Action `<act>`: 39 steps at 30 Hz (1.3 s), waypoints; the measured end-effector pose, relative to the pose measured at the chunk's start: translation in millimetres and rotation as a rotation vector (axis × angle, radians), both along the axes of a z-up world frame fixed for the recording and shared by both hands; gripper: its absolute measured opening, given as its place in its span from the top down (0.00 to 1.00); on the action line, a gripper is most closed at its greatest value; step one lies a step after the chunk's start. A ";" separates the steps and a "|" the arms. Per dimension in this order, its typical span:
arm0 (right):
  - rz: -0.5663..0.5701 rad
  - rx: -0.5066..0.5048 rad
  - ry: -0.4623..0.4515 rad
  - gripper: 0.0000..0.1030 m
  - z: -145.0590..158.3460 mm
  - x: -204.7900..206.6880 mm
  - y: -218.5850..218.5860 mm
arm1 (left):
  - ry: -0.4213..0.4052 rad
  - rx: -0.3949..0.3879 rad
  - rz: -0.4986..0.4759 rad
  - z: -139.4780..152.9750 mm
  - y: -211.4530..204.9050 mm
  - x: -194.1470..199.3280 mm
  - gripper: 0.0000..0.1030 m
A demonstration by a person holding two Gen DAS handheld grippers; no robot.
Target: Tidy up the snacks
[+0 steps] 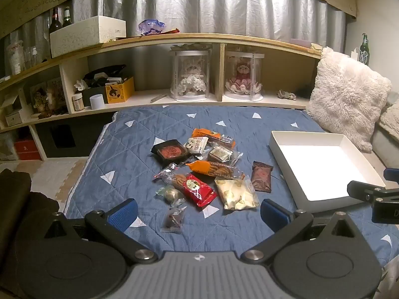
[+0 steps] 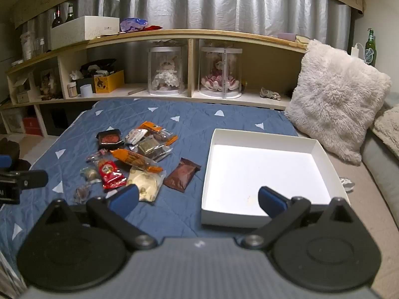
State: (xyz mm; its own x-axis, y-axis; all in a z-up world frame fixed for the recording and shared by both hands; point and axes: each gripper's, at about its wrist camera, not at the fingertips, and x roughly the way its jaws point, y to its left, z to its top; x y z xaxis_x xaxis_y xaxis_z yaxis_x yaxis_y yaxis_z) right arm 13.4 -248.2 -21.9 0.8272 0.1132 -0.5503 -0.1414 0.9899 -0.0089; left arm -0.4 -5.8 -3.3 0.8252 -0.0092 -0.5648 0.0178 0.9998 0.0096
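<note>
Several wrapped snacks lie in a loose heap on the blue quilt (image 1: 124, 154): a red packet (image 1: 199, 189), a pale yellow bag (image 1: 237, 194), a brown packet (image 1: 261, 177), an orange biscuit pack (image 1: 214, 168), a black tray pack (image 1: 170, 150). To their right stands a white box (image 1: 286, 142), empty inside. My left gripper (image 1: 198, 210) hangs open just short of the heap, nothing between its fingers. In the right wrist view the red packet (image 2: 109, 172), brown packet (image 2: 183, 174) and white box (image 2: 212, 174) show again; my right gripper (image 2: 198, 196) is open over the box's near-left corner.
A wooden shelf unit (image 1: 174, 39) runs along the back with doll cases, boxes and bottles. A fluffy white pillow (image 1: 346, 94) leans at the right, beyond the box. The quilt's left edge drops to a floor mat (image 1: 49, 174). Part of the other gripper (image 1: 374, 194) shows at right.
</note>
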 end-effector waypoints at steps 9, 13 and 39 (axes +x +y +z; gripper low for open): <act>-0.001 0.000 0.000 0.01 -0.4 0.4 -2.2 | 0.000 0.000 0.000 -0.6 -0.9 -0.1 0.00; 0.000 -0.003 0.001 0.01 -0.1 0.4 -0.1 | 0.000 -0.001 0.001 -0.5 -1.0 -0.3 0.00; 0.034 -0.018 -0.065 0.01 -0.3 26.2 14.5 | -0.062 0.067 0.023 3.2 -4.6 28.2 0.00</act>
State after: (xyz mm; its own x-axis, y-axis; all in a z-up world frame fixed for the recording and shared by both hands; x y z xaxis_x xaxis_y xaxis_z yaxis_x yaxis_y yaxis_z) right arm 39.6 -233.8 -22.2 0.8573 0.1328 -0.4973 -0.1737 0.9841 -0.0367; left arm 27.8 -10.5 -0.1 0.8580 0.0463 -0.5115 -0.0080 0.9970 0.0768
